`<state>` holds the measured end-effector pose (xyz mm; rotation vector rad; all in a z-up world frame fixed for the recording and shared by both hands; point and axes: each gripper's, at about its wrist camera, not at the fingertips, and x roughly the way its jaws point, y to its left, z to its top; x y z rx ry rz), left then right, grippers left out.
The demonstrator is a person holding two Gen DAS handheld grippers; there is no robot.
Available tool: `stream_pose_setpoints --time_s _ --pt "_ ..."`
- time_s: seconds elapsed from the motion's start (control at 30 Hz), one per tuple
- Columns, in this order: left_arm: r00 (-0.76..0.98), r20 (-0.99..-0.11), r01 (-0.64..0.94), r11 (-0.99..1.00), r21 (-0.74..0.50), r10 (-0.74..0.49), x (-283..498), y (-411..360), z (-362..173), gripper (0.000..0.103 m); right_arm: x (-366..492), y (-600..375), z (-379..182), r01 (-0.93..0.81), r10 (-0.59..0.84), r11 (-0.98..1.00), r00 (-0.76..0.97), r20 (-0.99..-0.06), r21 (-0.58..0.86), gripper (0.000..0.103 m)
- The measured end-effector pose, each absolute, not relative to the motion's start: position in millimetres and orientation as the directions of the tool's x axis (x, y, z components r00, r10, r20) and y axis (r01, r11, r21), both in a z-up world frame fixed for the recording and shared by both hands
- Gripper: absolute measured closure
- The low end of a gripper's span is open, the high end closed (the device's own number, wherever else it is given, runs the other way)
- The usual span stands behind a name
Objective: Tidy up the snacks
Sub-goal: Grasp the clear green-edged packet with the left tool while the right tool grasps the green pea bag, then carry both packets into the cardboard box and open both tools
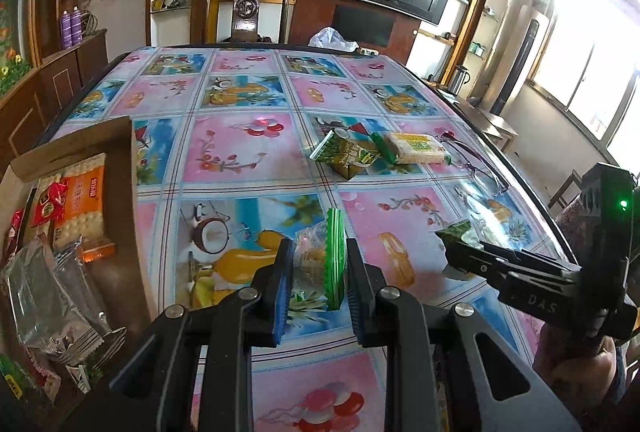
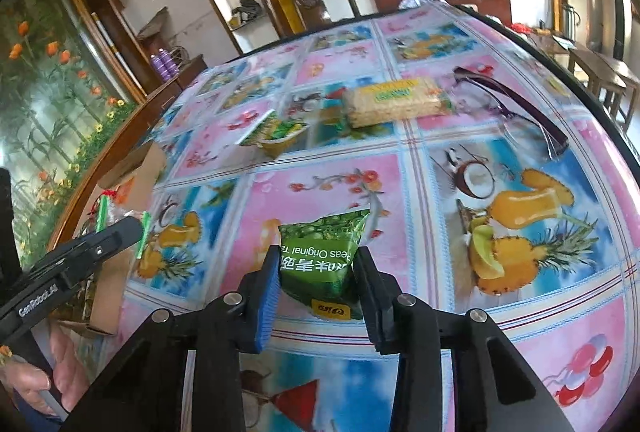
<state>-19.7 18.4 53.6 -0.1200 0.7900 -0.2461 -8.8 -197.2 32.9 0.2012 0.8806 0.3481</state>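
My left hand-held gripper (image 1: 316, 284) points forward and level, its blue-padded fingers (image 1: 280, 296) pinched onto a clear packet with a green edge (image 1: 324, 264). My right hand-held gripper (image 2: 316, 284) is closed the same way on a green pea packet (image 2: 324, 264). My bare hand (image 2: 60, 368) wraps the left handle.

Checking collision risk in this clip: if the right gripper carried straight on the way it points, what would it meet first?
Probably the green snack pouch lying on the table, with the cracker pack just right of that line. Depth is unclear. The right gripper already holds a green pea packet.
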Motion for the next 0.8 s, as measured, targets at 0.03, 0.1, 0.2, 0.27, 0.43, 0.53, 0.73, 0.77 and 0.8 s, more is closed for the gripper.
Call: stream_pose_setpoints --time_s 0.03,0.1,0.2,0.27,0.43,0.53,0.73,0.77,0.8 --pt "0.678 -0.686 0.171 0.965 -0.200 -0.263 -20 20 54 0.080 -10 -194 34 -0.222 0.385 0.922 0.585 -0.714 0.316 0.064" --pt "0.681 -0.683 0.168 0.964 -0.205 -0.264 -22 23 55 0.080 -11 -188 37 -0.239 0.399 0.917 0.585 -0.705 0.321 0.064" --pt "0.689 -0.677 0.162 0.965 -0.205 -0.260 -25 27 59 0.080 -12 -181 42 -0.261 0.419 0.908 0.585 -0.694 0.328 0.064" --pt "0.695 -0.671 0.154 0.965 -0.210 -0.257 -26 32 61 0.080 -13 -175 46 -0.287 0.449 0.893 0.582 -0.678 0.346 0.064" --pt "0.711 -0.658 0.131 0.967 -0.219 -0.246 -31 47 67 0.079 -17 -154 59 -0.362 0.520 0.854 0.568 -0.638 0.373 0.064" --pt "0.725 -0.649 0.110 0.968 -0.224 -0.232 -34 59 72 0.079 -19 -137 66 -0.403 0.539 0.841 0.556 -0.633 0.361 0.064" --pt "0.749 -0.632 0.043 0.966 -0.255 -0.200 -41 98 80 0.079 -16 -98 73 -0.474 0.593 0.798 0.506 -0.626 0.372 0.063" --pt "0.752 -0.630 0.029 0.966 -0.259 -0.191 -42 105 81 0.079 -15 -91 75 -0.487 0.601 0.790 0.498 -0.625 0.372 0.063" --pt "0.757 -0.627 0.015 0.964 -0.264 -0.183 -44 112 82 0.079 -15 -84 77 -0.499 0.609 0.783 0.490 -0.624 0.372 0.063"
